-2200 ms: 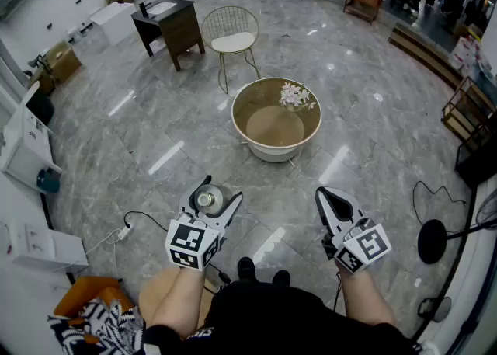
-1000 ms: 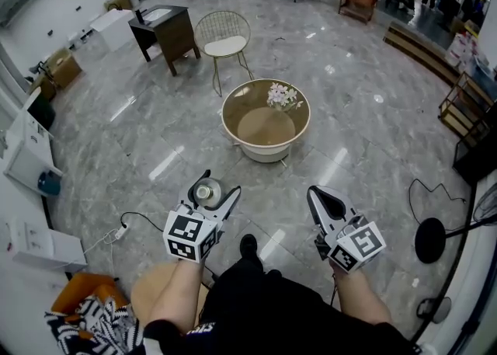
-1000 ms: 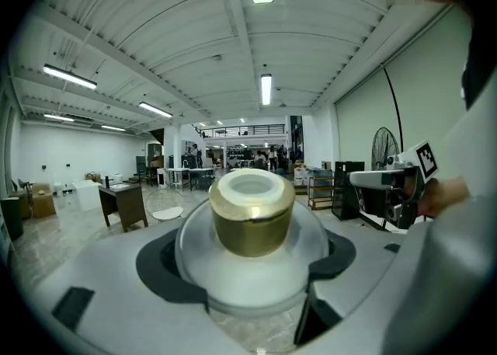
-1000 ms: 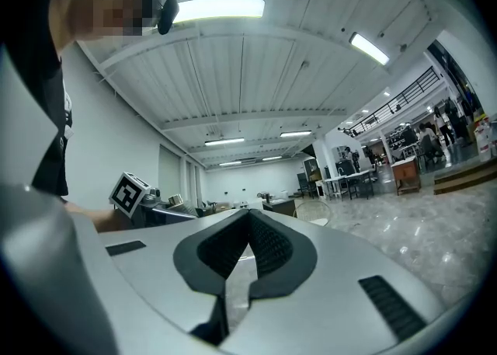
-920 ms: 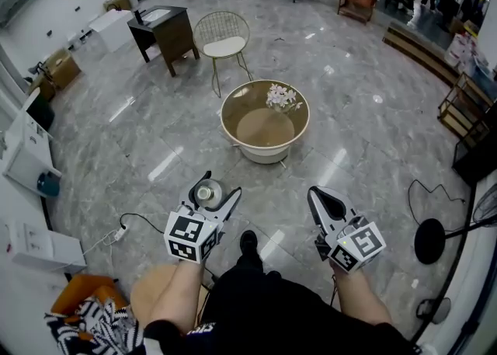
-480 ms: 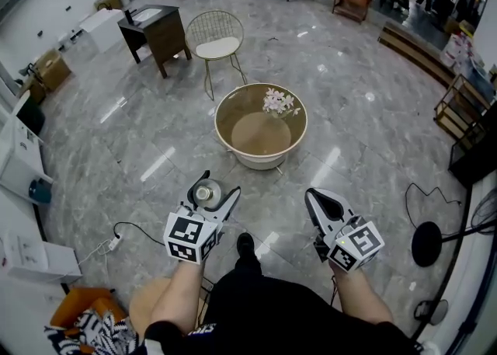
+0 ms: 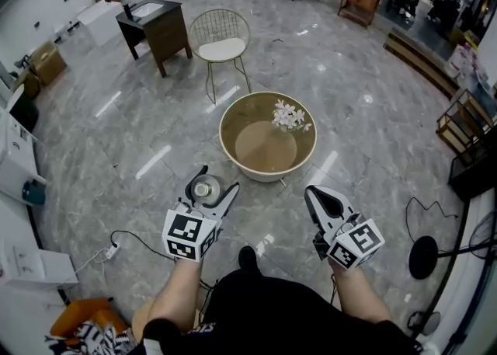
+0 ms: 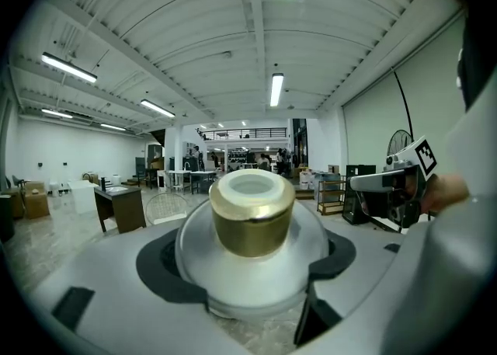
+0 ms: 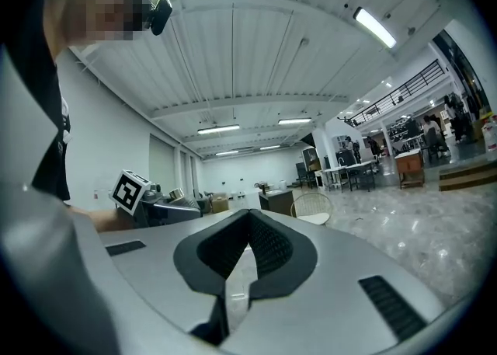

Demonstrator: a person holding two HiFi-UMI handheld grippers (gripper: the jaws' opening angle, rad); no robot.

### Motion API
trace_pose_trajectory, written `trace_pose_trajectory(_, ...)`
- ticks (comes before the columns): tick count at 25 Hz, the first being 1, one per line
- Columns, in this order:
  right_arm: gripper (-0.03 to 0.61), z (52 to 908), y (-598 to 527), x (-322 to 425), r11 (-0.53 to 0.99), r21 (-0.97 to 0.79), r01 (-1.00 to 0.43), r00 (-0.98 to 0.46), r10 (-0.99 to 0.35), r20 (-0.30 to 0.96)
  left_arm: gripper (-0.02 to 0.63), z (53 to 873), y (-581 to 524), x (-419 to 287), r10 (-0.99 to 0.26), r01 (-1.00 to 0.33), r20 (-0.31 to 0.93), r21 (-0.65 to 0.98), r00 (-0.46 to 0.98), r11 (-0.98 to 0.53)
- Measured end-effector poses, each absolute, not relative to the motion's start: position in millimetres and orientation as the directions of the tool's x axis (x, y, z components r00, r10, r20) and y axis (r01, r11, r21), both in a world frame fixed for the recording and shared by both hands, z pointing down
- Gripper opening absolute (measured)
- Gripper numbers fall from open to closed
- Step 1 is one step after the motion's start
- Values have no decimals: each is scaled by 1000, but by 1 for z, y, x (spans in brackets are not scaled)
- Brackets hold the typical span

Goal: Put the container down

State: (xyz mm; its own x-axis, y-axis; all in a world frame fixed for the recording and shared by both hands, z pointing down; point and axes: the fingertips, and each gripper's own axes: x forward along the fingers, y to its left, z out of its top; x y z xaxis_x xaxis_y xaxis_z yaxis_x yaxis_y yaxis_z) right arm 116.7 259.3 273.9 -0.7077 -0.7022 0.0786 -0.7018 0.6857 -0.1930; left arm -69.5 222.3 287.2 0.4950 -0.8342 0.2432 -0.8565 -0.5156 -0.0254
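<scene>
Container (image 8: 248,217) sits upright, gold neck up, in left claw (image 7: 211,182).

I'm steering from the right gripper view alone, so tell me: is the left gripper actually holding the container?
Observer: Yes. The left gripper view shows the left gripper shut on the container, a clear jar with a gold collar.
Operator: Anywhere to put it down?
Observer: In the head view a round table stands straight ahead. The container is short of it, over the floor.
Operator: Is its top taken?
Observer: Only white flowers lie near its far right edge. Nothing else shows there.
</scene>
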Motion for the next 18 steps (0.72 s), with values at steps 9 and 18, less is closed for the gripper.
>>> trace_pose_trajectory(9, 14, 281, 187, 63, 674, -205, -710, -700, -707, 98, 334, 294, 152, -124, -825, -850, 253, -18, 505, -526)
trace_pose_trajectory(18, 14, 297, 154, 47, 653, -233, -721, -688, -715, 125, 334, 307, 117, -136, -802, -836, 281, 7, 528, -548)
